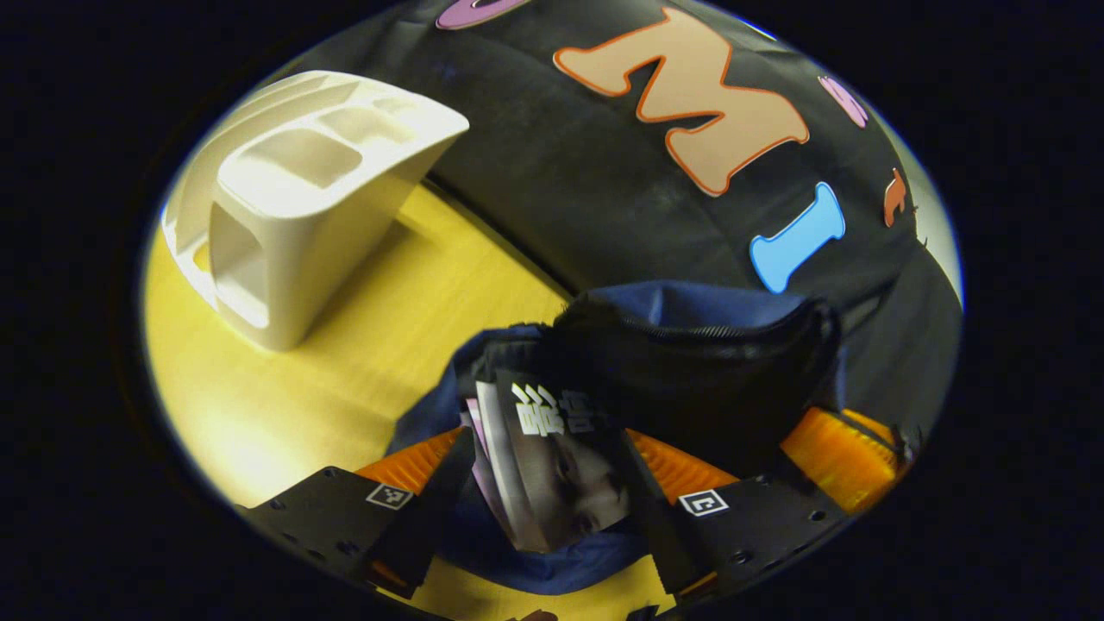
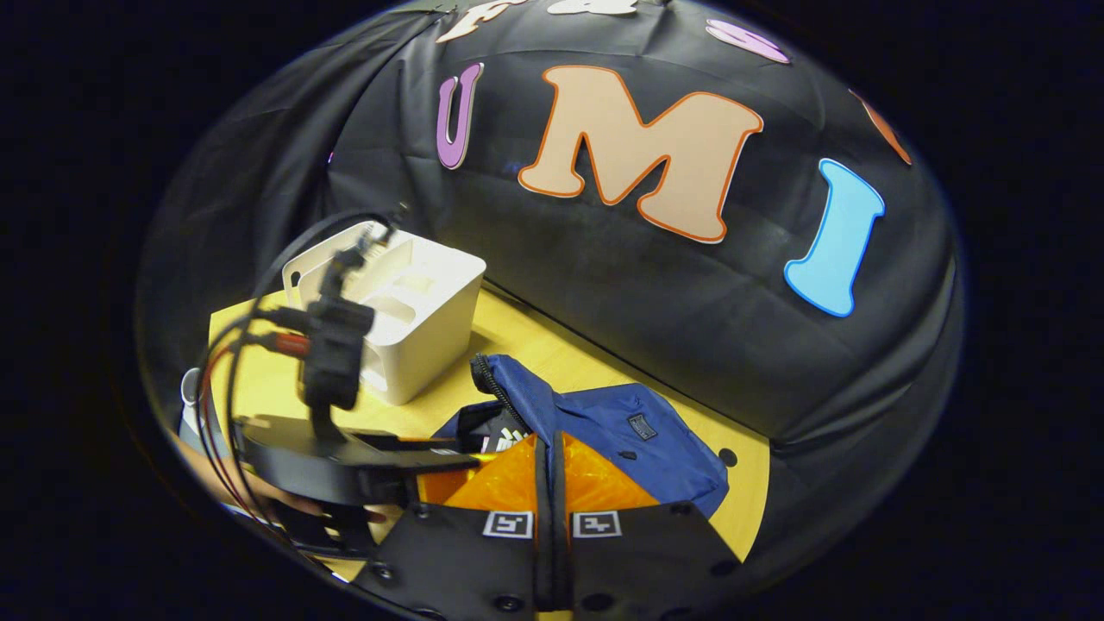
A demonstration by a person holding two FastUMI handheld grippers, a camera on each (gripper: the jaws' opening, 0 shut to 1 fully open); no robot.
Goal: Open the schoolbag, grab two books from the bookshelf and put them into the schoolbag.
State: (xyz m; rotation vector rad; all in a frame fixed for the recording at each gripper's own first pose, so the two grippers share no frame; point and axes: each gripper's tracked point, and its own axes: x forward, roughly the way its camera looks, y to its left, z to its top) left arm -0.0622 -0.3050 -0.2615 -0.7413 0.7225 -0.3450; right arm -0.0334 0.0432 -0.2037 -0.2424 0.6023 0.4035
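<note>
The blue schoolbag [image 1: 690,302] lies open on the yellow table, its dark inside facing me. My left gripper [image 1: 548,442] is shut on a thin stack of books [image 1: 552,470], cover outward, with their top edge inside the bag's mouth. In the right gripper view the bag [image 2: 638,431] lies in front of my right gripper [image 2: 549,444], which is shut on the raised zipper flap [image 2: 517,397]. A corner of the books [image 2: 503,442] shows in the opening. The left gripper [image 2: 431,448] reaches in from the left, a hand [image 2: 285,500] behind it. The right gripper [image 1: 841,457] sits at the bag's right rim.
The white bookshelf [image 1: 302,198] stands at the far left of the table [image 1: 388,336], its slots holding nothing; it also stands behind the left gripper [image 2: 423,310]. Cables [image 2: 233,362] trail from the left gripper. The black cloth wall closes the table's back edge.
</note>
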